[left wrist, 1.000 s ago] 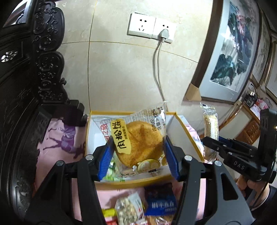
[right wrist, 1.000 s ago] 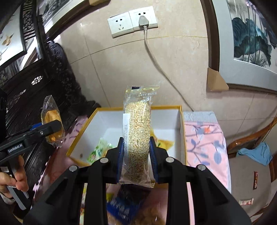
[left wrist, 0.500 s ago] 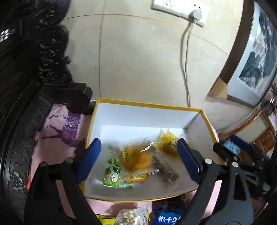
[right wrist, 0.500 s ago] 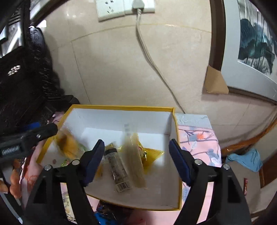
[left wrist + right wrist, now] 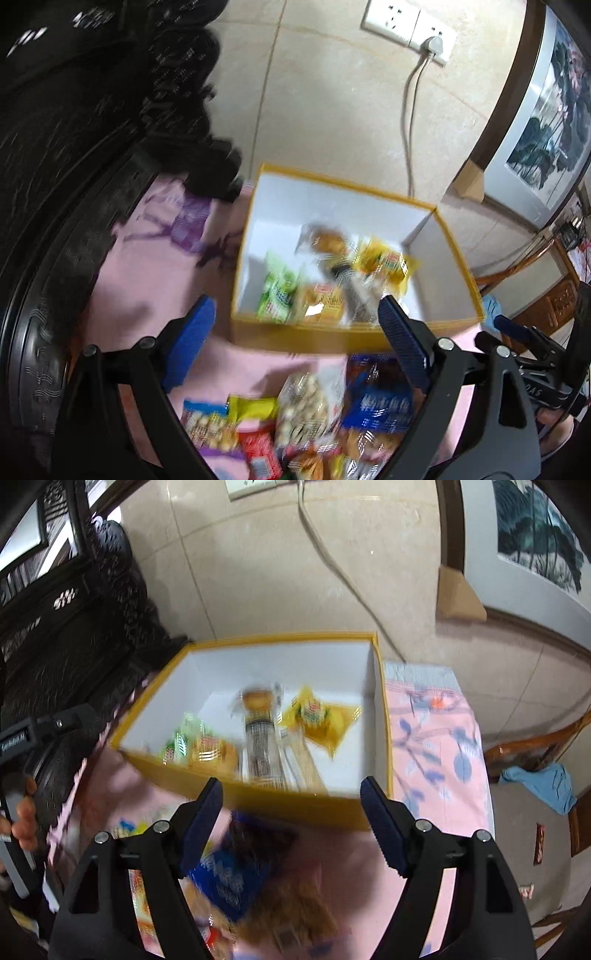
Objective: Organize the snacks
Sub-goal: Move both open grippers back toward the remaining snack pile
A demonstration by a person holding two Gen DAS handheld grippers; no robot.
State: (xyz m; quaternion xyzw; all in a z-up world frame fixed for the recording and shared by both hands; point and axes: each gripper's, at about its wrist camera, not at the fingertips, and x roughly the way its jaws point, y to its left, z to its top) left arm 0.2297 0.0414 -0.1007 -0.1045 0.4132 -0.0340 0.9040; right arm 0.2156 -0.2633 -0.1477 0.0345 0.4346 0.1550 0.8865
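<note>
A yellow-rimmed white box (image 5: 332,338) (image 5: 291,803) stands on the pink cloth and holds several snack packets: a green one (image 5: 279,291), a yellow one (image 5: 384,260), a round cake packet (image 5: 327,240) and a long cereal bar (image 5: 304,764). My left gripper (image 5: 295,332) is open and empty, in front of the box's near wall. My right gripper (image 5: 291,812) is open and empty, also at the near wall. Loose snacks lie below: a blue packet (image 5: 380,410) (image 5: 225,878), a nut packet (image 5: 304,410), a yellow packet (image 5: 251,406).
Dark carved furniture (image 5: 74,147) stands on the left. A tiled wall with a socket and cord (image 5: 410,122) is behind the box. A framed painting (image 5: 546,122) leans at right. The pink cloth (image 5: 436,738) extends right of the box; the floor with a blue rag (image 5: 543,779) lies beyond.
Both grippers opened and dropped their packets, the round cake and the cereal bar, into the box. Both then pulled back toward the loose snack pile.
</note>
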